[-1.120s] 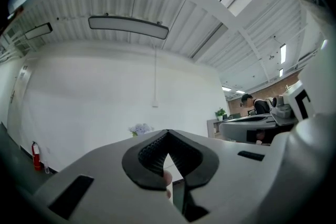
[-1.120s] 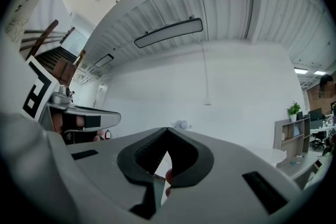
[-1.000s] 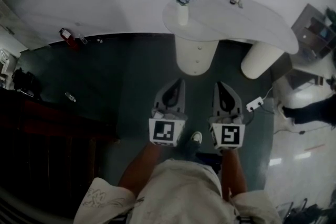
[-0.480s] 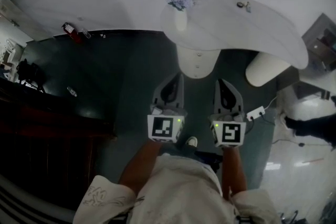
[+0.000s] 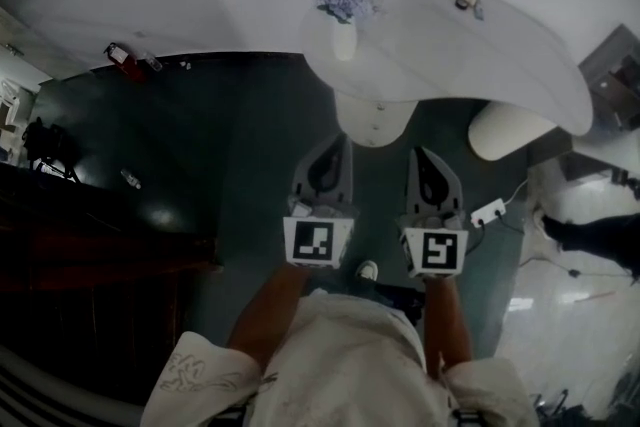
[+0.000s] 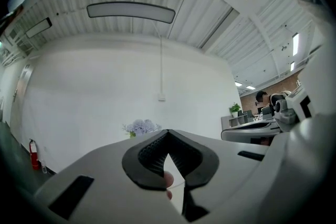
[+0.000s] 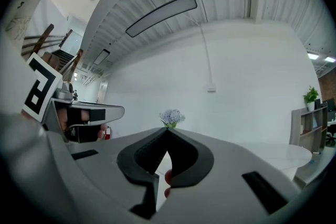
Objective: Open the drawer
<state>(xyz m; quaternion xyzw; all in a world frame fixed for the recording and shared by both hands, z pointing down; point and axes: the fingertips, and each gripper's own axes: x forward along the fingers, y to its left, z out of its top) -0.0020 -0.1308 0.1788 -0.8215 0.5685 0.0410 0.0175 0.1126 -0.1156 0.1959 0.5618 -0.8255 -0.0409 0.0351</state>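
A white round pedestal (image 5: 373, 120) with two small knobs on its front stands under the curved white table (image 5: 480, 45); its drawers look closed. My left gripper (image 5: 343, 147) and right gripper (image 5: 420, 155) are held level, side by side, pointing at the pedestal and a short way in front of it. Both are shut with nothing between the jaws. In the left gripper view the left gripper (image 6: 167, 134) has its tips together below a vase of pale flowers (image 6: 140, 127). In the right gripper view the right gripper (image 7: 167, 131) is likewise closed beneath the flowers (image 7: 171, 117).
A vase of flowers (image 5: 342, 10) and a small object (image 5: 467, 5) sit on the table. A second white pedestal (image 5: 508, 130) stands at the right, with a white power strip (image 5: 488, 211) on the floor nearby. Dark wooden furniture (image 5: 90, 255) fills the left side.
The table and pedestal have grown larger and come closer in the head view as both grippers moved forward toward them. Both stayed shut.
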